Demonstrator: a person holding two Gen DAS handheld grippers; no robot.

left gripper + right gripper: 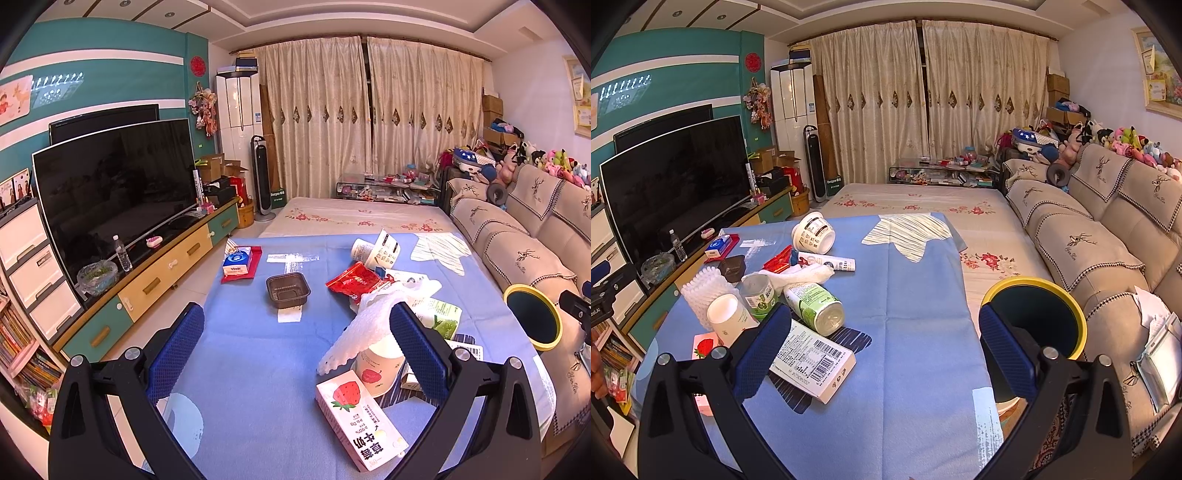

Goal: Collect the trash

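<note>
**Litter Spread Over a Blue-Covered Surface in a Living Room**

A surface draped in a blue cloth (pixel 255 343) was seen strewn with trash. A strawberry milk carton (pixel 360 421) lay flat nearest the left hand-held gripper (pixel 295 354), whose jaws were spread wide with nothing between them. Beside the carton a paper cup (pixel 376 365) stood under a sheet of white foam wrap (pixel 369 325). Farther back, a dark plastic tray (pixel 288 290), a red snack packet (pixel 352 280), a tipped noodle cup (pixel 376 251) and a blue tissue pack (pixel 237 261) were scattered.

The right hand-held gripper (pixel 882 350) was likewise held released and empty. Near its left finger a white barcoded box (pixel 816 363) rested flat, with a green-labelled bottle (pixel 816 306) lying on its side just behind. A yellow-rimmed bin (pixel 1039 314) was placed beside the surface, between it and a beige sofa (pixel 1100 236).

The room was closed off by cream curtains (pixel 365 118). A large television (pixel 114 184) stood on a low cabinet along the teal wall, and plush toys (pixel 554 162) were lined along the sofa back.
</note>
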